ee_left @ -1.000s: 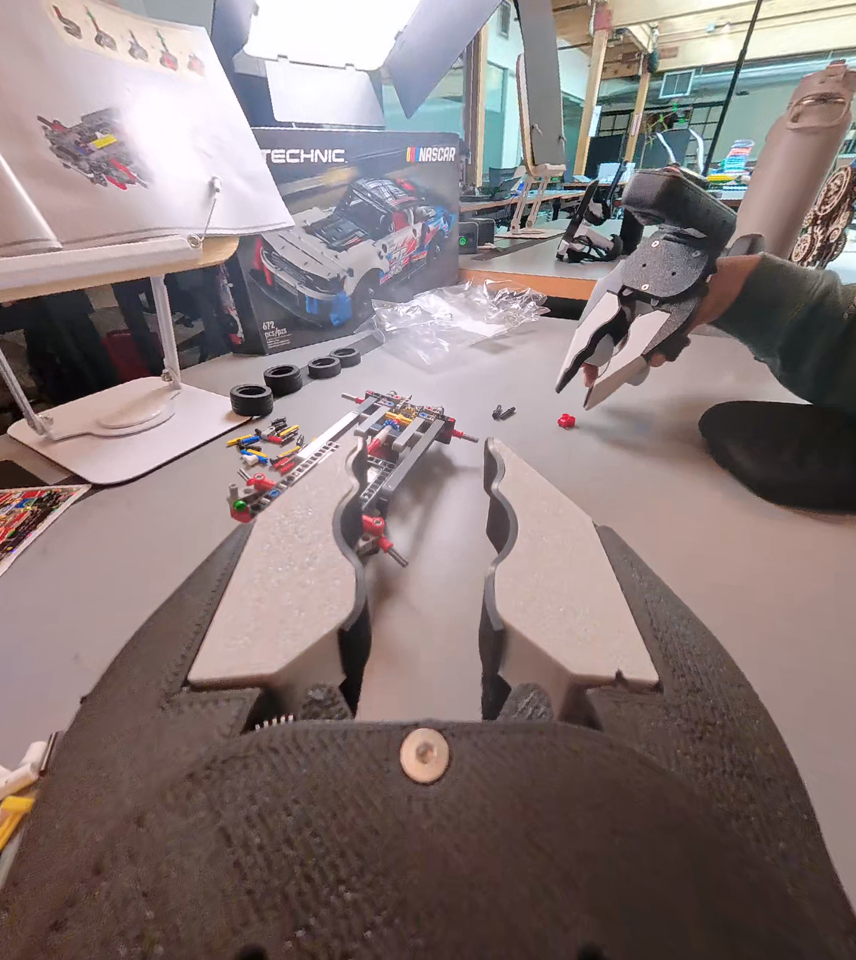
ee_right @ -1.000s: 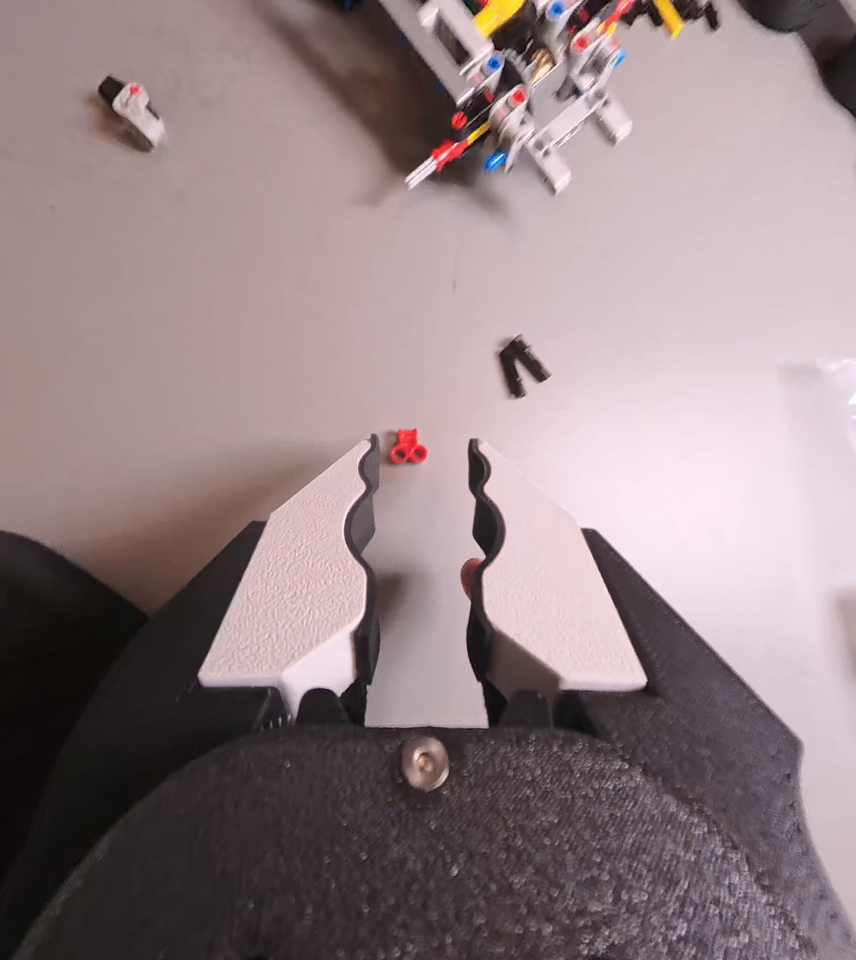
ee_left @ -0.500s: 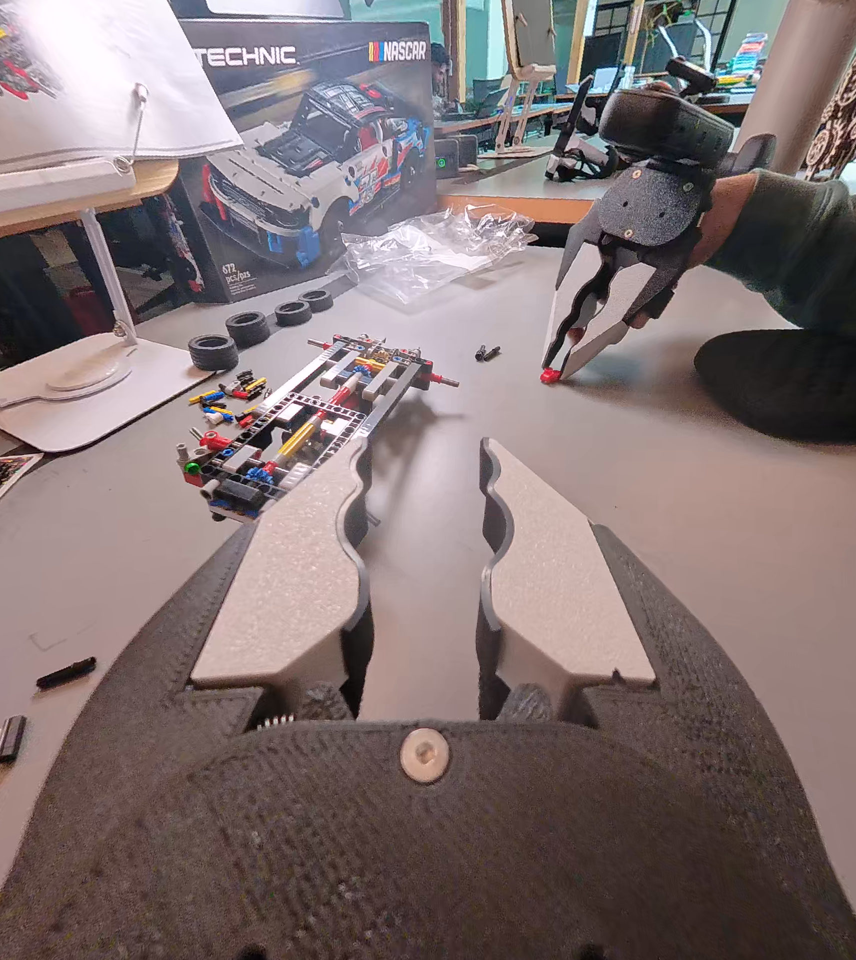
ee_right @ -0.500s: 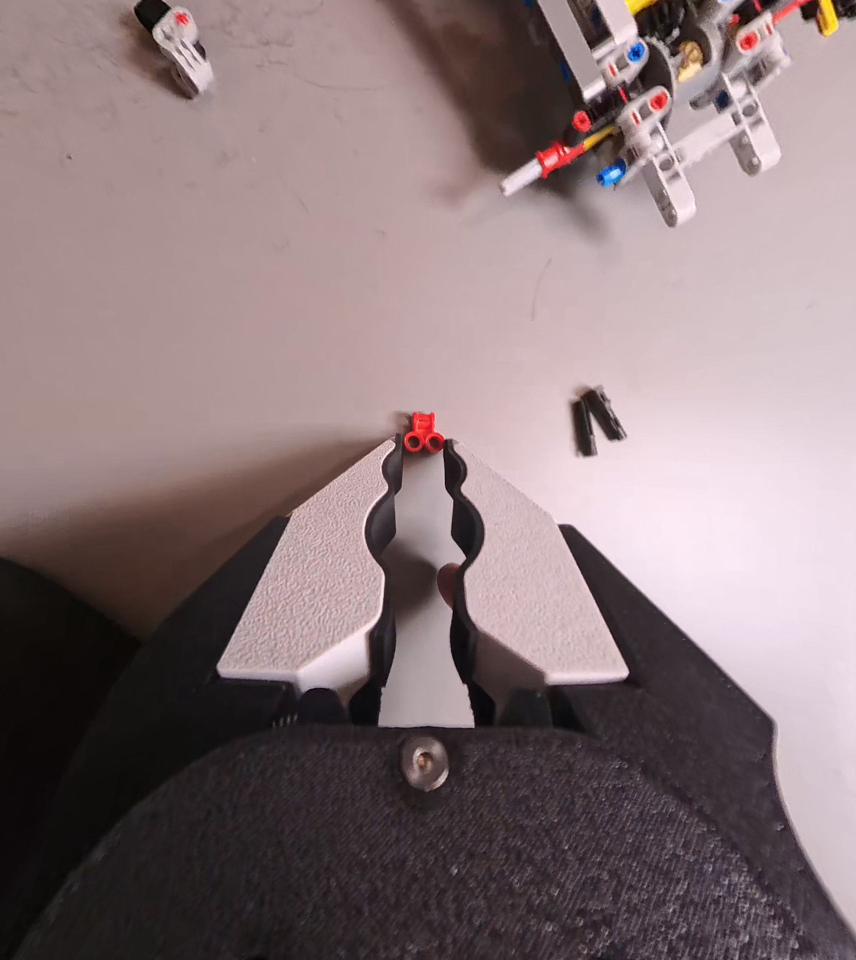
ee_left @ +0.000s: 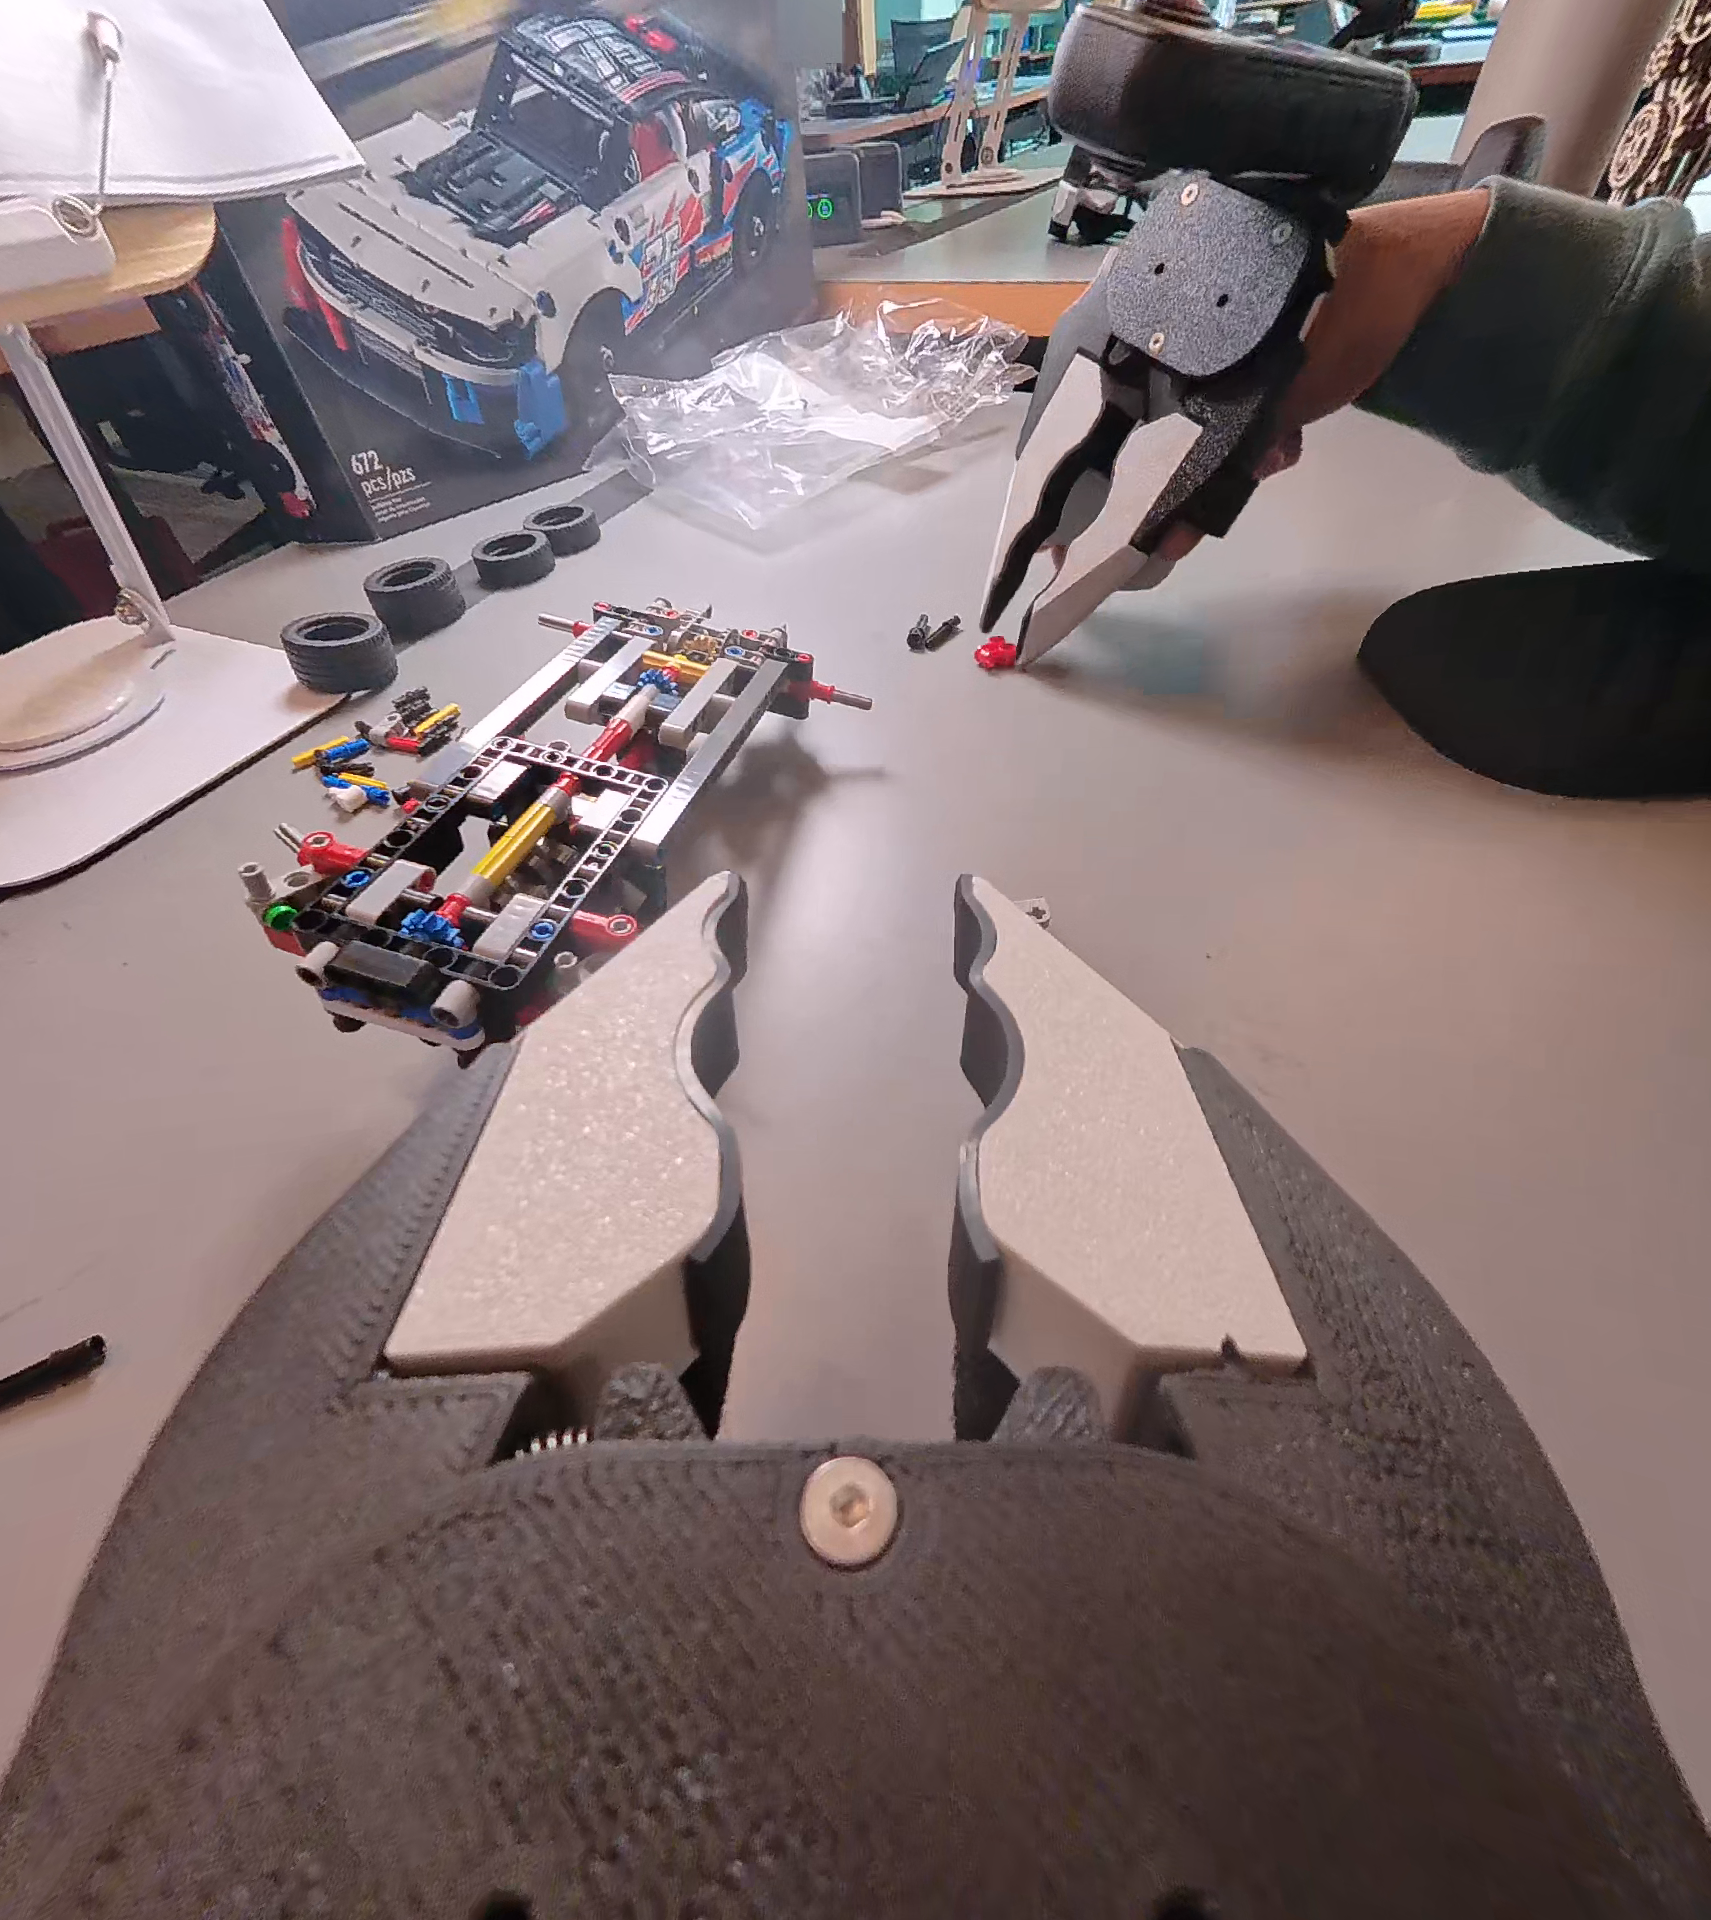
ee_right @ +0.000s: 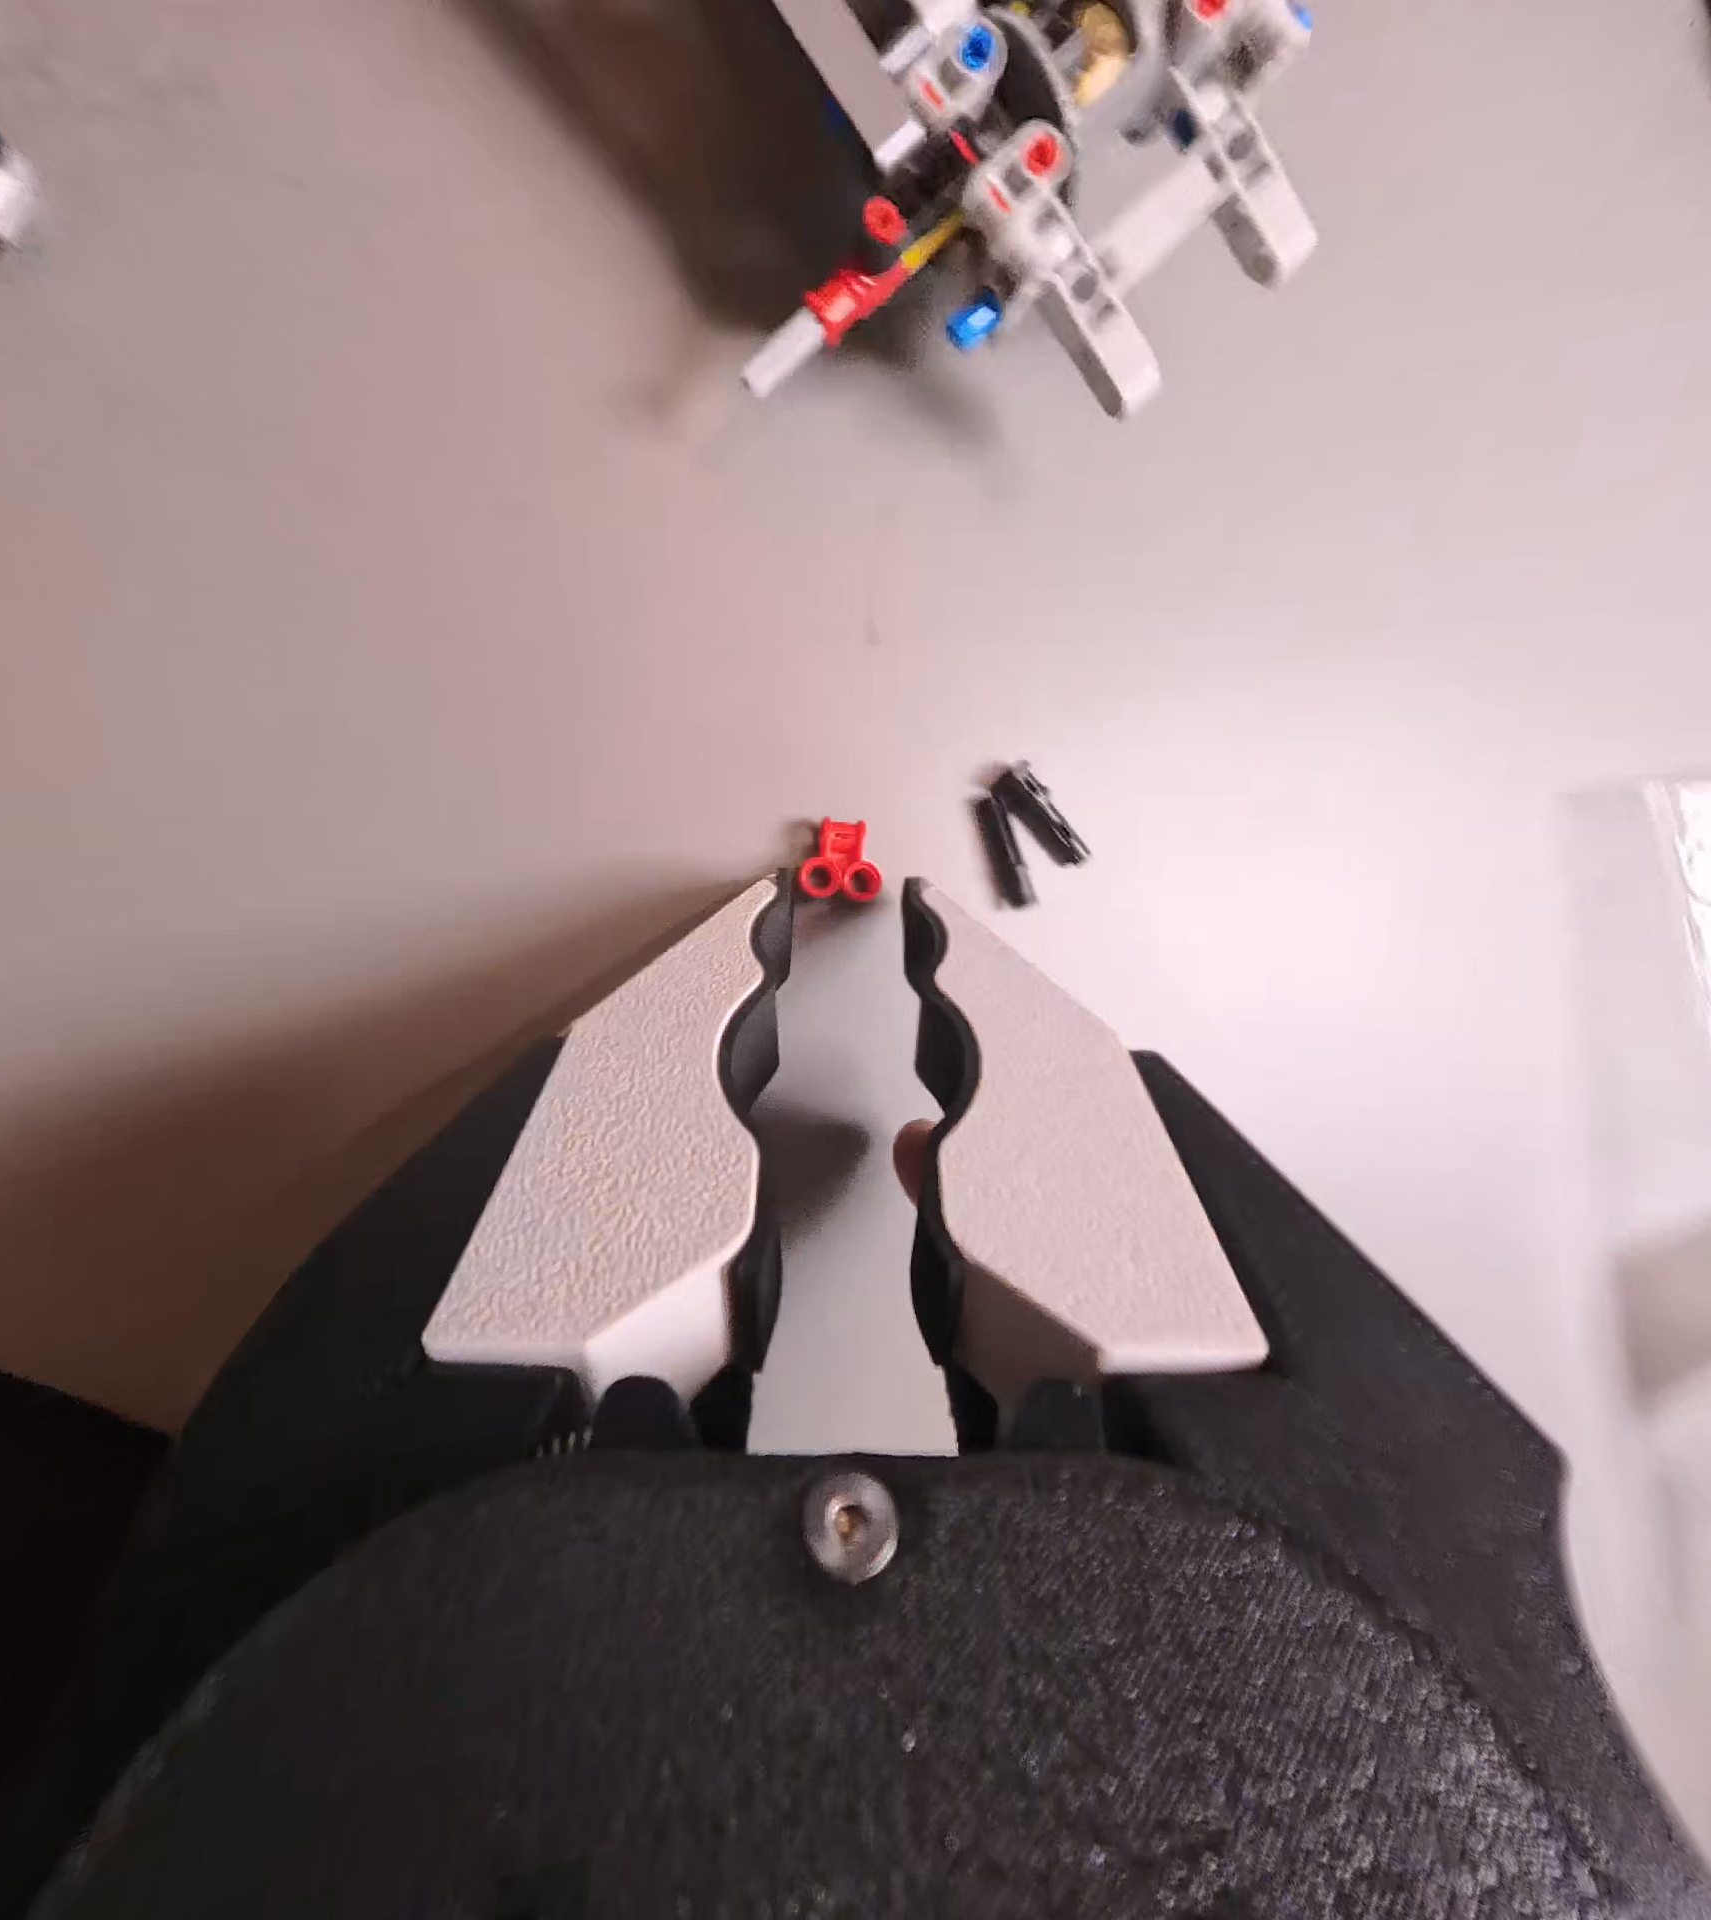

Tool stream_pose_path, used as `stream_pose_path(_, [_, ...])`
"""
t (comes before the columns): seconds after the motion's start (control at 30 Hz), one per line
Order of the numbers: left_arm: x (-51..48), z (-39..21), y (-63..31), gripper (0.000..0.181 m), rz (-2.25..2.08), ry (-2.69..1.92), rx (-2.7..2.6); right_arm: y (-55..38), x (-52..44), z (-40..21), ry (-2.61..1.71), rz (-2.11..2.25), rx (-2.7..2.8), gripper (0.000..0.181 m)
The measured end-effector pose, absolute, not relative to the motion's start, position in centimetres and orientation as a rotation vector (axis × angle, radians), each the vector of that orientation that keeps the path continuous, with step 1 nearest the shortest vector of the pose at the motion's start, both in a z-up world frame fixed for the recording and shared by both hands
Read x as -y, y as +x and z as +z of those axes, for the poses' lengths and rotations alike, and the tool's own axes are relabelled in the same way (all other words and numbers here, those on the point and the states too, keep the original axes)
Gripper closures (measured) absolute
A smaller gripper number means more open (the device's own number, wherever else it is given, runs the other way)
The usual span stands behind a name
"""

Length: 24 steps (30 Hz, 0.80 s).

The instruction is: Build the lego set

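Note:
The partly built lego chassis lies on the grey table, just ahead and to the left of my left gripper, which is open and empty. My right gripper points down at the table with its jaws a little apart. A small red connector lies on the table at its tips, close to the left tip and not clamped. In the left wrist view the right gripper stands tip-down over the red connector. The chassis end shows at the top of the right wrist view.
Two black pins lie just right of the red connector. Several tyres, loose small parts, the set's box, a clear plastic bag and the instruction stand's base sit behind the chassis. A black pin lies near left. Across from one pair of fingers to the other is roughly 25 cm.
My right gripper came down to the red connector, narrowed its jaws around it, then widened them a little. My left gripper moved lower and nearer the chassis, still open.

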State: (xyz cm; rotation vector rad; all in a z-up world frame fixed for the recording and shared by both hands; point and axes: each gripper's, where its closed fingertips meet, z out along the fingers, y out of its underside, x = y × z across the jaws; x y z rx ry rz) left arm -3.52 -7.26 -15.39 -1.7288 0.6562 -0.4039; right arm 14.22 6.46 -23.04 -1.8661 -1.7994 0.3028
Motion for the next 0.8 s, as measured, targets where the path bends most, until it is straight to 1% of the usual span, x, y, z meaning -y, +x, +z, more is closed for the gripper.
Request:
stream_pose_path(0.07, [7.3,-15.4,-3.5,0.143,-0.406,-1.73,-0.657,14.8,-7.4,-22.4,-1.881,0.3,1.746,0.156])
stream_pose_path(0.17, [7.3,-15.5,-3.4,0.143,-0.409,-1.732,-0.661,14.5,-8.9,-20.9,-1.874,0.343,1.66,0.157])
stream_pose_path(0.23, [7.3,-15.6,-3.3,0.143,-0.41,-1.735,-0.665,14.7,-10.1,-20.9,-1.896,0.333,1.647,0.159])
stream_pose_path(0.3, [7.3,-15.6,-3.3,0.143,-0.406,-1.736,-0.668,15.1,-10.7,-21.5,-1.931,0.329,1.677,0.165])
stream_pose_path(0.47, [7.3,-15.5,-3.4,0.143,-0.412,-1.736,-0.664,14.4,-10.0,-22.8,-1.905,0.396,1.775,0.166])
stream_pose_path(0.57, [7.4,-15.6,-3.4,0.144,-0.414,-1.739,-0.667,14.1,-9.8,-23.3,-1.889,0.397,1.8,0.178])
stream_pose_path(0.7, [7.5,-15.5,-3.3,0.144,-0.413,-1.736,-0.674,14.3,-9.9,-23.3,-1.884,0.361,1.808,0.179])
stream_pose_path(0.8, [7.5,-15.6,-3.2,0.144,-0.415,-1.739,-0.677,13.8,-9.9,-21.5,-1.824,0.374,1.758,0.179])
